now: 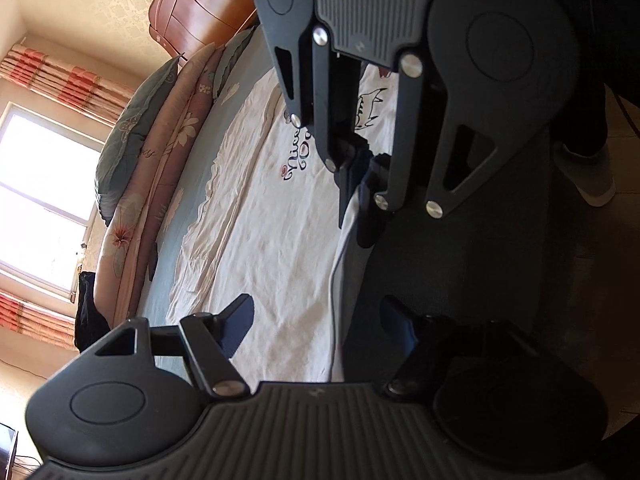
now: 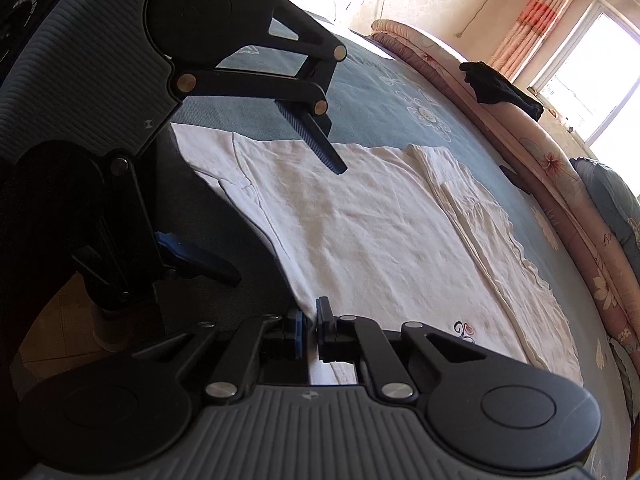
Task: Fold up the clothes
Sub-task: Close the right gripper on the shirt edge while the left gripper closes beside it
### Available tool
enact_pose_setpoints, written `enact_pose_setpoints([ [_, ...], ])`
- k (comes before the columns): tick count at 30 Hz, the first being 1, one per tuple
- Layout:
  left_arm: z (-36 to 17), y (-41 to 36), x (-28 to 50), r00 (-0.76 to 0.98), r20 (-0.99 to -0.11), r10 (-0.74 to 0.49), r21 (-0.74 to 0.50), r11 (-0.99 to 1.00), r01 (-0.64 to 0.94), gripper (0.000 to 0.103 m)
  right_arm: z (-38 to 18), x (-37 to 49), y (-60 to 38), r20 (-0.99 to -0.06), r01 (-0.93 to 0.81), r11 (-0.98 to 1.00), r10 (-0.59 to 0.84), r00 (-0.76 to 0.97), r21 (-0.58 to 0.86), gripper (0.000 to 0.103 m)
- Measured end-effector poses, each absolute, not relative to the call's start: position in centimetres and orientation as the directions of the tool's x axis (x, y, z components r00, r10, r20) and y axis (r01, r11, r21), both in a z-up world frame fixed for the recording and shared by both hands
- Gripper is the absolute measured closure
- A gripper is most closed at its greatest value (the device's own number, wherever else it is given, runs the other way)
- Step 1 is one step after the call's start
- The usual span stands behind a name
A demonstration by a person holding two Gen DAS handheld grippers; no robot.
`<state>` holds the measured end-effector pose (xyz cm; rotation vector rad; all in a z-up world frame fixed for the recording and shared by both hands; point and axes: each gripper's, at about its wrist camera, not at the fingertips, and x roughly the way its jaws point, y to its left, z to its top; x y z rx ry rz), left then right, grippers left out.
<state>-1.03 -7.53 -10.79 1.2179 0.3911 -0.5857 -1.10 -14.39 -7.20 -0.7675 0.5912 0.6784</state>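
Clearly the white T-shirt [image 2: 360, 232] is light and limp (best pinched at its edges): right gripper [image 2: 308, 330] clenches its near edge, left gripper [image 1: 316, 320] stands released.

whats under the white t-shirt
The white t-shirt lies flat on a blue-grey bedspread with white flower print, which shows all round it. The part of the bedspread directly beneath the shirt is covered, so anything there cannot be seen.
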Motion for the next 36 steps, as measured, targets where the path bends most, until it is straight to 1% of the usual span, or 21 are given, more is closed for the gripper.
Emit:
enact_pose_setpoints([
  [1,-10.9,-7.6,-0.8,0.791,-0.578,-0.198,0.757,0.23,0.611,0.048,-7.1,-1.1,-14.4,-0.693,-0.731,0.537,0.329,0.641,-0.421,0.095],
  [2,-11.0,-7.7,-0.7,0.789,-0.584,-0.19,0.756,0.226,0.614,0.055,-7.1,-1.1,-14.5,-0.692,-0.73,0.538,0.33,0.642,-0.42,0.095],
  [3,-11.1,-7.7,-0.6,0.783,-0.593,-0.186,0.753,0.216,0.621,0.058,-7.1,-1.1,-14.5,-0.692,-0.73,0.54,0.33,0.642,-0.42,0.095],
  [5,-11.5,-7.8,-0.8,0.774,-0.606,-0.182,0.75,0.195,0.632,0.058,-7.1,-1.1,-14.5,-0.69,-0.728,0.544,0.331,0.644,-0.418,0.095],
  [7,-12.0,-8.0,-1.0,0.775,-0.607,-0.177,0.754,0.178,0.632,0.064,-7.1,-1.1,-14.5,-0.688,-0.726,0.55,0.333,0.645,-0.414,0.095],
  [8,-12.1,-8.2,-1.0,0.777,-0.605,-0.172,0.758,0.173,0.629,0.069,-7.1,-1.1,-14.6,-0.687,-0.725,0.553,0.335,0.645,-0.411,0.095],
  [10,-12.1,-8.5,-0.7,0.774,-0.613,-0.159,0.751,0.187,0.633,0.084,-7.1,-1.1,-14.6,-0.685,-0.722,0.561,0.337,0.646,-0.405,0.095],
  [11,-11.9,-8.6,-0.5,0.773,-0.616,-0.153,0.746,0.2,0.635,0.097,-7.1,-1.1,-14.7,-0.684,-0.721,0.564,0.338,0.646,-0.402,0.095],
  [14,-10.7,-8.3,0.5,0.759,-0.632,-0.156,0.707,0.286,0.647,0.099,-7.1,-1.1,-14.8,-0.68,-0.715,0.574,0.337,0.651,-0.4,0.094],
  [15,-10.2,-8.2,0.7,0.759,-0.632,-0.158,0.701,0.302,0.647,0.099,-7.1,-1.3,-14.9,-0.674,-0.706,0.578,0.33,0.661,-0.409,0.092],
  [17,-9.6,-8.0,0.9,0.757,-0.633,-0.161,0.696,0.309,0.648,0.099,-7.2,-1.5,-15.2,-0.664,-0.686,0.587,0.31,0.681,-0.429,0.084],
  [18,-9.4,-7.9,0.9,0.761,-0.628,-0.166,0.699,0.311,0.644,0.098,-7.3,-1.5,-15.3,-0.659,-0.675,0.592,0.298,0.691,-0.44,0.083],
  [26,-8.7,-7.5,1.3,0.764,-0.621,-0.173,0.696,0.327,0.639,0.097,-9.9,-1.5,-18.4,-0.659,-0.562,0.622,0.097,0.746,-0.545,0.083],
  [31,-8.6,-7.3,1.5,0.764,-0.622,-0.172,0.691,0.338,0.639,0.096,-10.6,-1.7,-21.9,-0.647,-0.508,0.602,-0.019,0.762,-0.616,0.083],
  [36,-8.6,-7.2,1.6,0.763,-0.624,-0.172,0.686,0.346,0.64,0.095,-11.2,-1.8,-24.8,-0.639,-0.482,0.569,-0.104,0.762,-0.667,0.083],
])
